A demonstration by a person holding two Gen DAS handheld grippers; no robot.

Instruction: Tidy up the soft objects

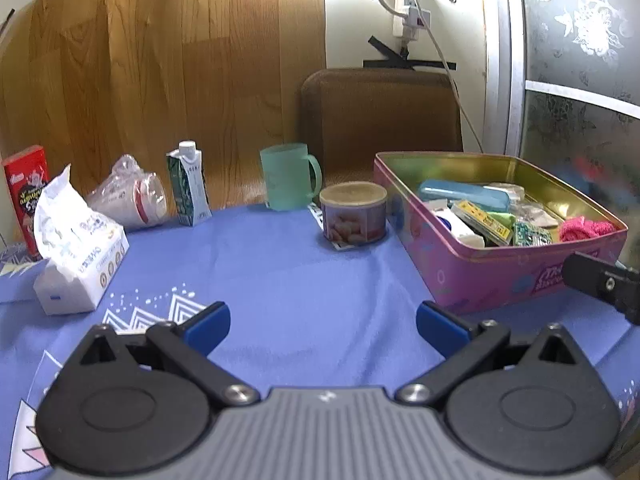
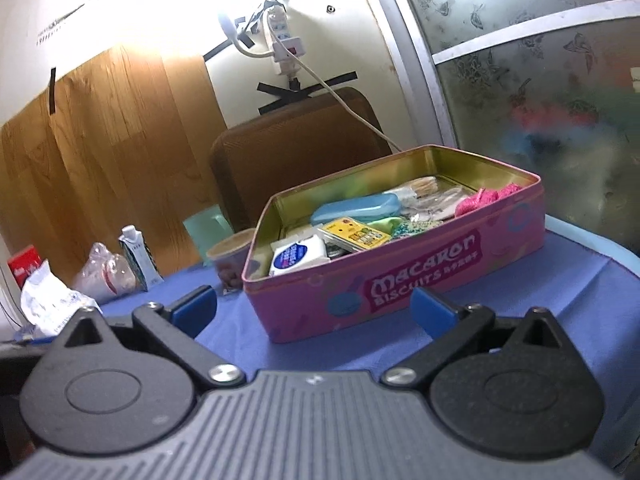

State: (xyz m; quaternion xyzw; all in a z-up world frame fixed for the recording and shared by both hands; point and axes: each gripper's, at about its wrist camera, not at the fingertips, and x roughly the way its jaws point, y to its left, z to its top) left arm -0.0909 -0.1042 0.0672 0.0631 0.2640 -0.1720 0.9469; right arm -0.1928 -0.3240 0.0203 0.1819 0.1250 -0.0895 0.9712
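Left to right across the blue-clothed desk (image 1: 304, 280): a red carton (image 1: 26, 192), the tissue pack (image 1: 76, 256), a bagged cup (image 1: 132, 196), a milk carton (image 1: 188, 188), a green mug (image 1: 286, 176) and a round tin (image 1: 354, 212). At right stands the pink biscuit tin (image 1: 492, 268), open, with a pink knitted cloth (image 1: 584, 228) lying in its near right corner among small packets. My left claw (image 1: 322, 326) hovers above bare cloth, fingers spread, holding nothing. My right claw (image 2: 314, 308) faces the biscuit tin's printed wall, likewise spread and empty.
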